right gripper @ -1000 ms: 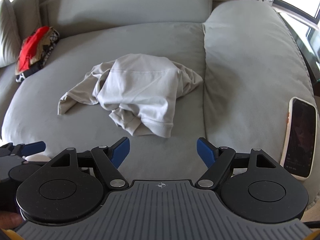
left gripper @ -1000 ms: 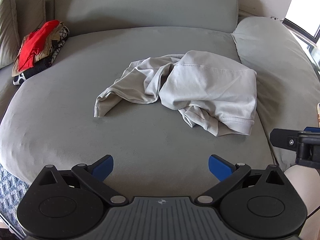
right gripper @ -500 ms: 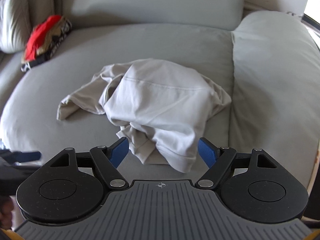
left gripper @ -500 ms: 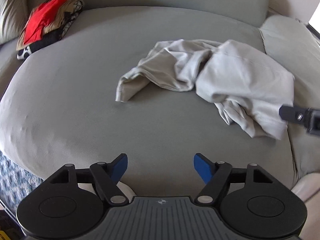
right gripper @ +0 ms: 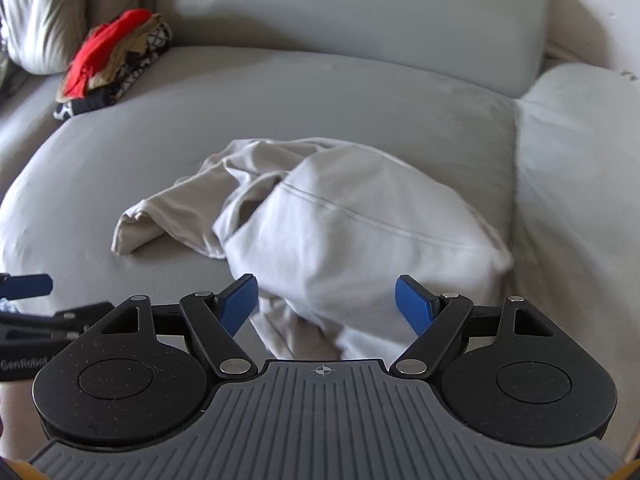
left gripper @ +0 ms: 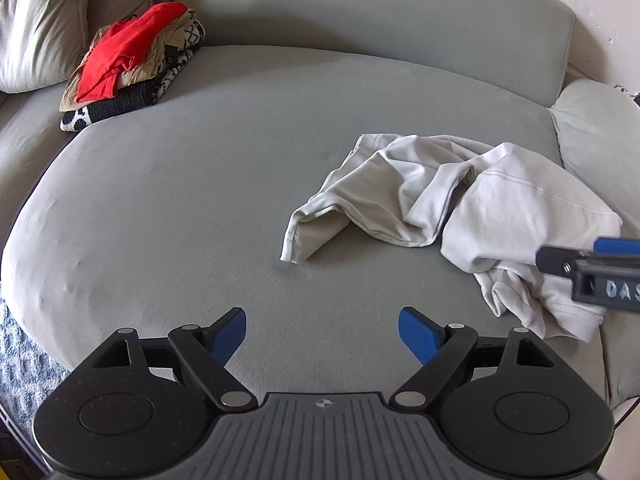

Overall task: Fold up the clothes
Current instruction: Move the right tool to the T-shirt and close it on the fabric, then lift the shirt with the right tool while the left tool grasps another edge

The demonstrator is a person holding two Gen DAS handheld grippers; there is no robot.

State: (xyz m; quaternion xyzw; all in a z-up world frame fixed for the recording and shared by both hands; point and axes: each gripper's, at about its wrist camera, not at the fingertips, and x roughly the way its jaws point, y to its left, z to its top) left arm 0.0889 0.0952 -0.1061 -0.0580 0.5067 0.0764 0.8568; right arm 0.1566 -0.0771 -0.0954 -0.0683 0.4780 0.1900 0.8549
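I see one crumpled pale grey shirt point(left gripper: 472, 208) lying on the seat of the grey sofa point(left gripper: 180, 220), toward the right side of the cushion, with one sleeve trailing out to the left. My left tool point(left gripper: 322, 330) hangs over bare cushion near the front edge, to the left of the shirt; its jaws are opening and stand wide, with nothing between them. My right tool point(right gripper: 326, 300) hovers over the near edge of the shirt, its two blue pads spread wide on either side of the bunched cloth; I cannot see either pad pressing on the fabric. Each tool shows up at the edge of the other's view.

At the far left of the seat sits one stack of clothes point(left gripper: 132, 68): a red piece on top, a tan one under it, and a black-and-white patterned one at the bottom. One pale pillow point(left gripper: 40, 28) leans just beyond that stack, in the far left corner. One thick armrest cushion point(right gripper: 580, 168) runs along the right side, just beside the shirt.
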